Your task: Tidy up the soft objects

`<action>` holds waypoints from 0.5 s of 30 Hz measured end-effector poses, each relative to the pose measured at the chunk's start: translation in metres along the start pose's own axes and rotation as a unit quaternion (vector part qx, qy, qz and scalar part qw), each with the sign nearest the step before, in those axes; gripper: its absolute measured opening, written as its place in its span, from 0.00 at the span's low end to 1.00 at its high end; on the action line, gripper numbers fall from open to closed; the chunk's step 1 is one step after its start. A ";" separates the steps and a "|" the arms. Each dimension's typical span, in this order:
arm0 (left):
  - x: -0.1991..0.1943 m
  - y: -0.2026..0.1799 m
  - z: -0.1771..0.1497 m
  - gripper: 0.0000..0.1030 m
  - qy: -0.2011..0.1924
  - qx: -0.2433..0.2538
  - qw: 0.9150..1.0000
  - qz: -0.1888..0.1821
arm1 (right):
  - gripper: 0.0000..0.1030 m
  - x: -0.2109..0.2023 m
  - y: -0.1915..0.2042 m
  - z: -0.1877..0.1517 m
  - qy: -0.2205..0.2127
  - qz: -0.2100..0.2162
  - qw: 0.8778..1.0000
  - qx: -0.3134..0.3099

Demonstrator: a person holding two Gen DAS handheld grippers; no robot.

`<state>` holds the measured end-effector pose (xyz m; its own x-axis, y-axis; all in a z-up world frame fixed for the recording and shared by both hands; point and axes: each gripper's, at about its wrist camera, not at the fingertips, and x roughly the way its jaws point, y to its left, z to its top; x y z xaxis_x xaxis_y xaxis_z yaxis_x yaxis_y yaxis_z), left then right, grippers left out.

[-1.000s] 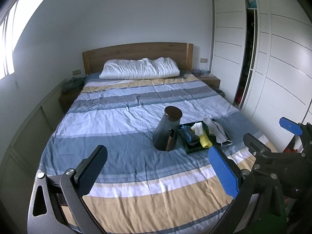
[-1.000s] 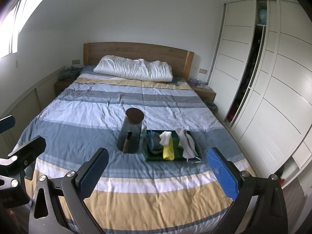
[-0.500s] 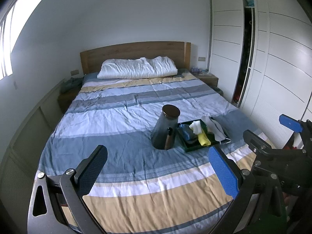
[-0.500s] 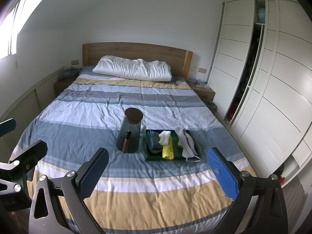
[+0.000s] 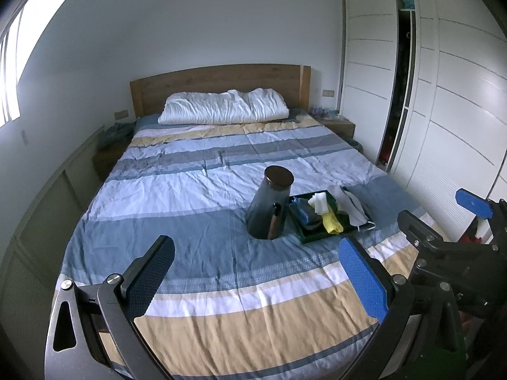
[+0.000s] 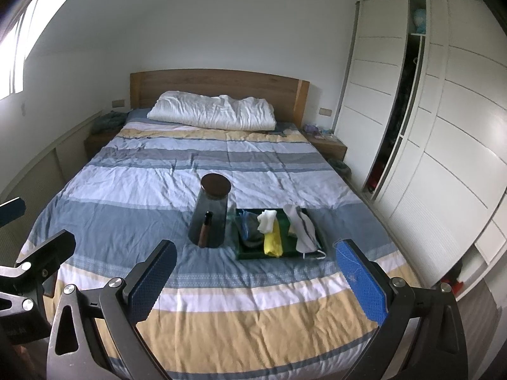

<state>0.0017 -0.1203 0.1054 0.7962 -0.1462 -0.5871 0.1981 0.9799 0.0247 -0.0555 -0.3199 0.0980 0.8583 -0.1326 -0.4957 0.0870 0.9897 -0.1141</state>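
Blue textured pads face each other across a wide gap on the left hand-held gripper, which carries nothing; the right hand-held gripper likewise stands fully apart and empty. Both hang over the foot of the bed, well short of the tray.

The dark green tray serves as landmark. It lies on the striped duvet, nearer the foot than the pillow, and holds the soft objects: one white wad, one yellow cloth in front of it, one white face mask draped over the tray's wardrobe-side rim with an ear loop trailing onto the duvet, and a blue-grey bundle on the jar side whose item count cannot be told. Just beside the tray, on its window side, stands one smoked-glass jar with a dark lid; a brown stick-like item leans at its front, whether inside or outside the glass cannot be told.

Handling, as judged: all the tray items look light, limp and non-fragile; they should crush rather than slip. A pinch at a raised fold or bunched middle seems best, since an edge grip would likely let cloth unfurl and drag neighbours. The mask is probably safest taken by its body, not its loop. The jar looks rigid, smooth and breakable, and may tip on the soft duvet.
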 end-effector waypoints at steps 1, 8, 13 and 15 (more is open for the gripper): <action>0.001 0.000 -0.001 0.99 0.002 0.000 1.000 0.000 | 1.00 0.000 0.001 -0.001 0.001 -0.001 1.000 0.003; 0.006 0.001 -0.007 0.99 0.012 0.008 1.000 0.002 | 1.00 0.004 0.004 -0.009 0.009 0.001 1.000 0.022; 0.009 0.001 -0.007 0.99 0.018 0.010 1.000 0.002 | 1.00 0.007 0.003 -0.009 0.016 0.002 0.999 0.029; 0.009 0.001 -0.007 0.99 0.018 0.010 1.000 0.002 | 1.00 0.007 0.001 -0.008 0.017 0.002 0.999 0.032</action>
<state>0.0054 -0.1196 0.0945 0.7764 -0.1374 -0.6151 0.2074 0.9773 0.0434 -0.0539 -0.3199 0.0873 0.8413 -0.1297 -0.5249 0.1167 0.9915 -0.0579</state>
